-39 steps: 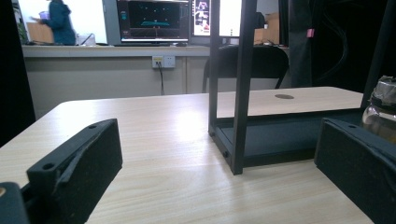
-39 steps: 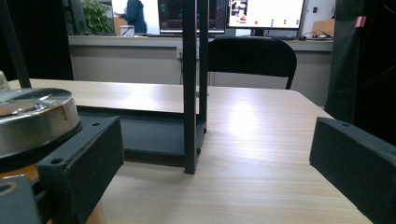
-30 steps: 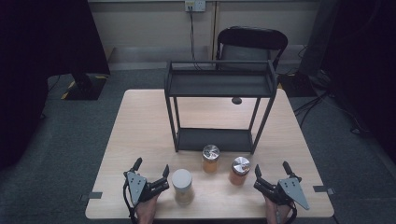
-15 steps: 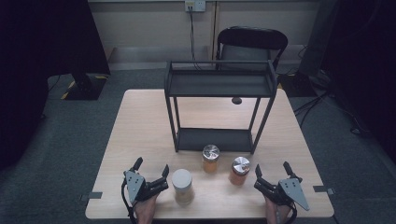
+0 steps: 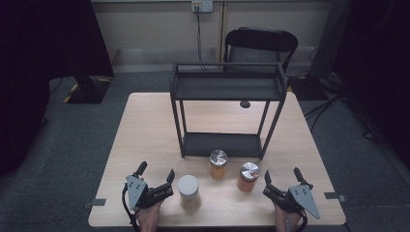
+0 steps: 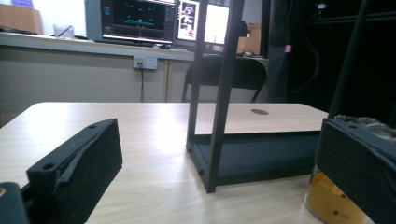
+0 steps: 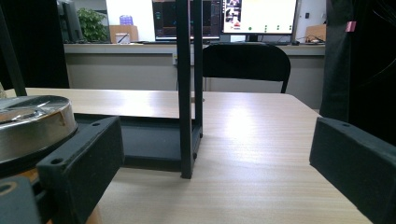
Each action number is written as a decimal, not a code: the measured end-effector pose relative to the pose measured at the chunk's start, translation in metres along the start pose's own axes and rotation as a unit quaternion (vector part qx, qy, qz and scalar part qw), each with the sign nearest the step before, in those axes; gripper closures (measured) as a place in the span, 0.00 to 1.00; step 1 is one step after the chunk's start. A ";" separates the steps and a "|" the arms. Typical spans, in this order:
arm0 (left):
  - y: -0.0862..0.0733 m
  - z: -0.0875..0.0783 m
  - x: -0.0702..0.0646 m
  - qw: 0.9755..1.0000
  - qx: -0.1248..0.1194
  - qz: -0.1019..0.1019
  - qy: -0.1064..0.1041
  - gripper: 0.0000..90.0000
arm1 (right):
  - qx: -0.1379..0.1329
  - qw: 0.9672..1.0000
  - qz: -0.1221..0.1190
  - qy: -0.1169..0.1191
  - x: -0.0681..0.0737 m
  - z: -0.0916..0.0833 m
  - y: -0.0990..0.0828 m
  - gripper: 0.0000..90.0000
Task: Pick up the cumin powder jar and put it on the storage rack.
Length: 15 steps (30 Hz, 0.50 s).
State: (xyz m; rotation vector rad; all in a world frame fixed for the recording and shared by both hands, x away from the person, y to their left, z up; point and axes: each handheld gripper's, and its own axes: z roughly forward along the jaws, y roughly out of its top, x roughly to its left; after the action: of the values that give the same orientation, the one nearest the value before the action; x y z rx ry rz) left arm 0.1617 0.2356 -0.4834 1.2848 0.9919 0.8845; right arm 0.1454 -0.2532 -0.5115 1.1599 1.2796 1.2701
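Both claws rest at the near edge of the bench [image 5: 145,125], each in one of the person's hands. The left claw [image 5: 155,173] gapes wide with nothing between its jaws; the white-lidded jar [image 5: 188,192] stands just beside its right jaw, outside the gap, and whether it touches I cannot tell. In the left gripper view an amber jar bottom shows just behind that right jaw.

The right claw [image 5: 282,178] is spread just as wide and holds nothing. The orange jar with the silver lid [image 5: 248,176] stands just off its left jaw, a little ahead of it and outside the opening; in the right gripper view that lid [image 7: 32,123] looms behind the left jaw.

A bit farther out, between the two claws and ahead of them, stands a second silver-lidded amber jar [image 5: 218,164], close against the front of the black two-tier rack [image 5: 227,89]. Beyond the far end of the bench stands a black chair [image 5: 261,43].
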 end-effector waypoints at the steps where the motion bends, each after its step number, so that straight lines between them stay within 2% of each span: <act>1: 0.005 0.000 0.000 1.000 -0.001 0.001 -0.001 0.00 | 0.000 1.000 0.000 0.000 0.000 0.000 0.000 0.02; 9: 0.015 -0.002 -0.001 1.000 -0.002 0.003 -0.012 0.00 | -0.001 1.000 -0.001 0.000 0.000 0.000 0.000 0.02; 15: 0.023 -0.005 -0.005 1.000 -0.007 0.016 -0.013 0.00 | -0.001 1.000 -0.001 -0.001 0.000 0.000 -0.001 0.03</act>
State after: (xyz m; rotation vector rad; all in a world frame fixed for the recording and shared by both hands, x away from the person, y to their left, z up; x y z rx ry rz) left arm 0.1553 0.2348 -0.4598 1.3009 0.9456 0.8961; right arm 0.1451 -0.2530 -0.5120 1.1573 1.2772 1.2699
